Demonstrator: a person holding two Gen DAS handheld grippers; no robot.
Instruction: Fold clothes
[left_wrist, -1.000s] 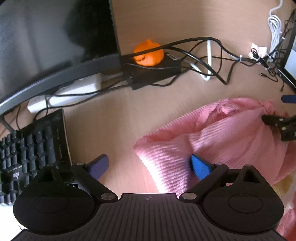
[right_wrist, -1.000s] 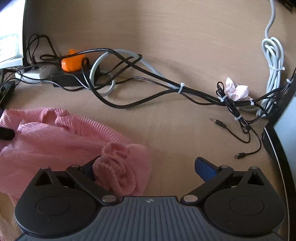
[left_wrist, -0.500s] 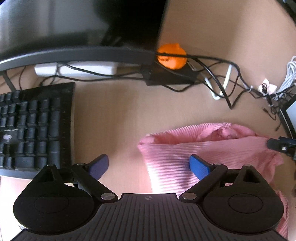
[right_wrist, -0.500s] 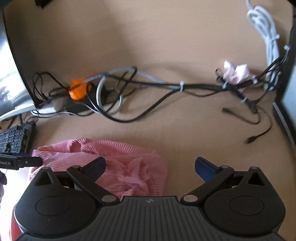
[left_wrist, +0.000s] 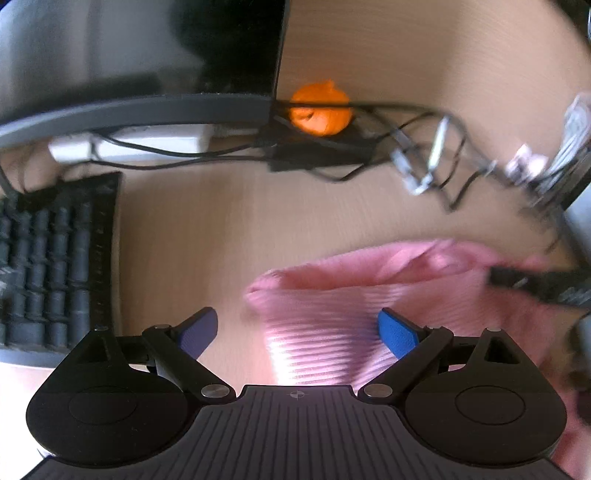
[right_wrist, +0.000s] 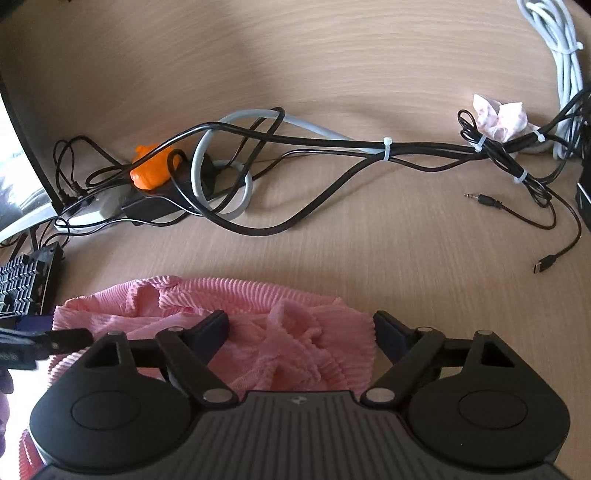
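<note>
**Pink top still bunched, fold barely begun**

My left gripper (left_wrist: 297, 328) hangs wide open over the desk (left_wrist: 207, 236), holding nothing; its right finger sits above the ribbed cloth (left_wrist: 332, 306), its left finger above bare wood. My right gripper (right_wrist: 301, 328) is spread wide too, with the crumpled end of the cloth (right_wrist: 291, 332) lying between the fingers, but the jaws are not pinching it.

The cloth lies on the desk in front of both grippers, near the keyboard (left_wrist: 55, 258) and well short of the cables (right_wrist: 332, 147) and the orange lump (right_wrist: 153, 171) at the back. Its left edge looks like a doubled, fairly straight roll; the right end is a wrinkled heap.

I judge the task to be early: no neat fold shows, nothing is squared or stacked. Left to do: grasp the corners, spread the piece flat, then fold it over. The left view is blurred, so finer detail there escapes me.
</note>
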